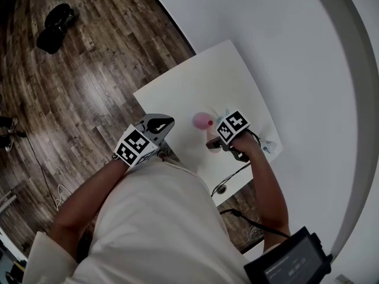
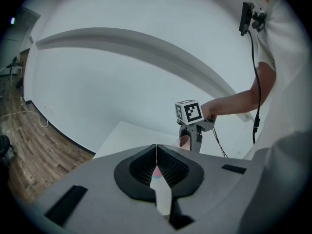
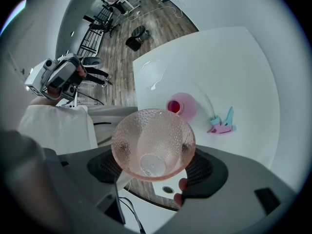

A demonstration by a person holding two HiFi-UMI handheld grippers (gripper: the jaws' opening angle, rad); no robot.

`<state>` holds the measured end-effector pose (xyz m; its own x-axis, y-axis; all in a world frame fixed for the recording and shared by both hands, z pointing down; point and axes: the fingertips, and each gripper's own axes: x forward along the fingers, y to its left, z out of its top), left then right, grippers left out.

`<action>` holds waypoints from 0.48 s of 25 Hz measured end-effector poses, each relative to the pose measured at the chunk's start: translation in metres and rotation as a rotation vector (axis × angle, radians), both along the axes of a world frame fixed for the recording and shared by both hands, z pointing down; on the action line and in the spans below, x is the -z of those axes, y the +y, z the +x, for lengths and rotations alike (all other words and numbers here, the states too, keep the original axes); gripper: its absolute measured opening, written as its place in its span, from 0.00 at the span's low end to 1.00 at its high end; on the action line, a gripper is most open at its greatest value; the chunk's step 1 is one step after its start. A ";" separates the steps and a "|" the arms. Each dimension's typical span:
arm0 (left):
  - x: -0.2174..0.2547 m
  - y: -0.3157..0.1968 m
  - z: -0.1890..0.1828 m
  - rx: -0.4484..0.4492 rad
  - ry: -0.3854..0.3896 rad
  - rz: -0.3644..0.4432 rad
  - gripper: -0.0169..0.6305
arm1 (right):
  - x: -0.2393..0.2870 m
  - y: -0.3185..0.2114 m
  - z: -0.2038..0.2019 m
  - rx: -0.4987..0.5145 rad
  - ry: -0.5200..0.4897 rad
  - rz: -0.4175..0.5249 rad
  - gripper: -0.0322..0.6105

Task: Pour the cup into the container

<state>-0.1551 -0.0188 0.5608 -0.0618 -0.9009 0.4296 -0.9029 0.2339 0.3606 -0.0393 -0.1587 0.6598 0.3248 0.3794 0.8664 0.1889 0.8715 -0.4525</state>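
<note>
While the right gripper [image 3: 155,165] clamps its jaws on the pink cup [image 3: 152,141], mouth up and seemingly empty, near the container [image 3: 181,106] with red inside on the worktop [image 3: 229,67], pouring looks done, so setting the cup down gently comes next; the left gripper [image 2: 156,167] has its jaws shut on nothing.

The cup [image 3: 153,143] is translucent pink with a dimpled wall that flares to a wide round rim. It is clamped by its sides in the right gripper [image 1: 213,142], above the near right part of the white table [image 1: 195,87]. Only its clear base shows inside. The container [image 3: 181,106] is a small round translucent pink vessel with a red patch inside. It sits on the table just beyond the cup.
</note>
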 end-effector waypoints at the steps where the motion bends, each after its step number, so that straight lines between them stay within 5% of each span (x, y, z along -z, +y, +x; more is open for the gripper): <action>1: 0.000 0.000 0.000 0.001 0.000 0.000 0.04 | 0.000 0.001 0.000 0.002 0.003 -0.001 0.63; 12: 0.000 0.004 -0.001 0.006 0.002 -0.002 0.04 | 0.001 0.003 0.000 0.016 0.044 -0.011 0.63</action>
<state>-0.1566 -0.0143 0.5609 -0.0665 -0.8997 0.4315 -0.9006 0.2403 0.3623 -0.0391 -0.1557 0.6585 0.3683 0.3837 0.8468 0.1826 0.8633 -0.4706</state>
